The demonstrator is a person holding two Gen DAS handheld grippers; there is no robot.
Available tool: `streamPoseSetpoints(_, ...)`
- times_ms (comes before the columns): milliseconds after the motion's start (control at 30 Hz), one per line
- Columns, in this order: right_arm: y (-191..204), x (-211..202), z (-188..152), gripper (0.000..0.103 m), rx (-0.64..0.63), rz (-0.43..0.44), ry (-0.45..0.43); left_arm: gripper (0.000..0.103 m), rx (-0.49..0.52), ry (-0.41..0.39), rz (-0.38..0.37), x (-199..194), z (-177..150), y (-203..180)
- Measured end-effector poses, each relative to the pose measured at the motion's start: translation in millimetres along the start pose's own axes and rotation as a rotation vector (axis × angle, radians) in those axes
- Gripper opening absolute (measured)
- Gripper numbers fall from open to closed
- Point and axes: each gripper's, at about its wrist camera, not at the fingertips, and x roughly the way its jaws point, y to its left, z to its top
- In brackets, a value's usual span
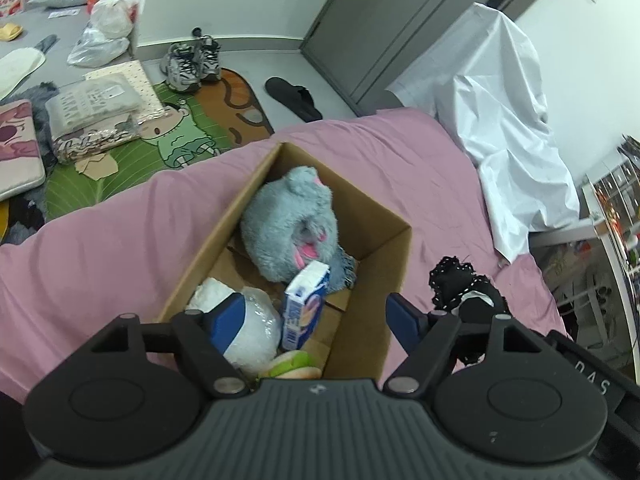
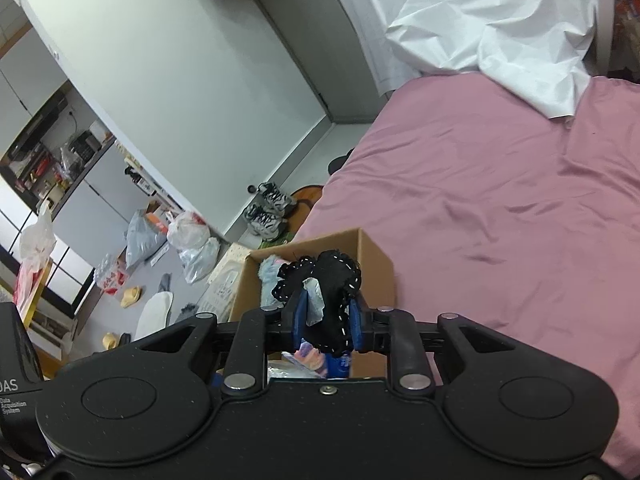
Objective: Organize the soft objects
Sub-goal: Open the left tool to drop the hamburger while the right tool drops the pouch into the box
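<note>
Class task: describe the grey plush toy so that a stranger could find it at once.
On the pink bed stands an open cardboard box. The grey plush toy lies at its far end. It alone is furry grey with pink patches, unlike the blue-and-white carton beside it.

Black lace-trimmed cloth [image 2: 326, 300] above open cardboard box [image 2: 372, 258] holding grey plush [image 1: 294, 222]

Even, soft indoor light, faint shadows, strong fisheye bending at edges, dark corners, mostly sharp
</note>
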Motion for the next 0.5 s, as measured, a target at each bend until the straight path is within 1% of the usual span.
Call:
streamPoseSetpoints(100,5,9,-1,0.026,0.006,0.006,0.017,0.078,-0.014,-0.001,0.014,2,2,3)
streamPoseSetpoints(133,4,12,0,0.031,0.018,0.016,0.022,0.078,-0.017,-0.002,0.015,3,3,5)
streamPoseSetpoints(167,4,15,-1,0.048,0.033,0.031,0.029,0.078,-0.021,-0.003,0.015,3,3,5)
streamPoseSetpoints(200,3,16,-1,0.059,0.041,0.026,0.029,0.079,-0.024,-0.005,0.015,4,4,6)
streamPoseSetpoints(233,3,16,-1,0.06,0.04,0.017,0.021,0.08,-0.027,-0.009,0.016,4,4,8)
streamPoseSetpoints(300,1,14,-2,0.06,0.03,0.005,0.019,0.086,-0.028,-0.016,0.022,4,4,8)
streamPoseSetpoints(433,-6,10,-3,0.062,0.053,-0.019,0.018,0.09,-0.015,-0.019,0.026,4,4,6)
streamPoseSetpoints(500,-10,7,-4,0.064,0.064,-0.034,0.016,0.091,-0.002,-0.007,0.027,4,3,3)
